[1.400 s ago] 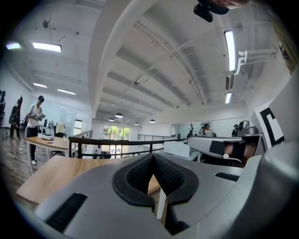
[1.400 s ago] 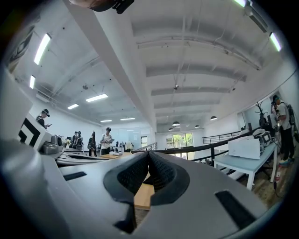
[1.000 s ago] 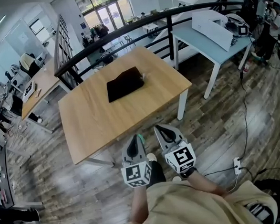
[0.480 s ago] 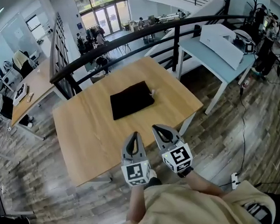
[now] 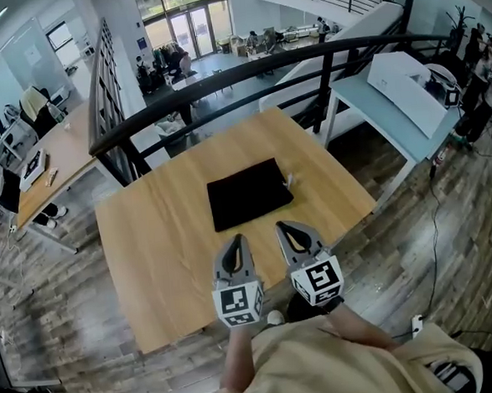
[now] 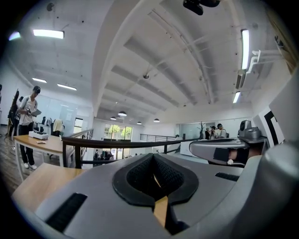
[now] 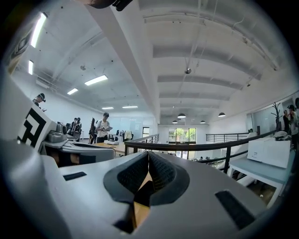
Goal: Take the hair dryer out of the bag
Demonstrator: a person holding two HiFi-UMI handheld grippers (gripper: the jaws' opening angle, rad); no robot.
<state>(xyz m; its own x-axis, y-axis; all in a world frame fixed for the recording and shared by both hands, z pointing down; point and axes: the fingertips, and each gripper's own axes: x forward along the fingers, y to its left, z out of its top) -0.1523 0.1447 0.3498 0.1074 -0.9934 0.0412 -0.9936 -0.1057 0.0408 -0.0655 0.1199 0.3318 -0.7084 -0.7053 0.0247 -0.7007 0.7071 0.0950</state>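
A flat black bag (image 5: 249, 193) lies on the wooden table (image 5: 165, 247), slightly past its middle, with a small white tag at its right edge. No hair dryer shows. My left gripper (image 5: 235, 239) is shut and hangs over the table's near edge, short of the bag. My right gripper (image 5: 286, 229) is shut too, beside it, just below the bag's near right corner. Both point level toward the bag with nothing between the jaws. In the left gripper view the gripper (image 6: 153, 161) shows closed jaws; the right gripper view shows the same for that gripper (image 7: 148, 158).
A black railing (image 5: 220, 71) runs behind the table. A light blue table (image 5: 383, 110) with a white box (image 5: 406, 84) stands at the right. Another desk (image 5: 46, 163) is at the left, and people stand farther back. Wooden floor surrounds the table.
I have walked up to the table: both grippers, earlier over the floor in front of it, now hang over its near edge, close to the bag. Both stayed shut.
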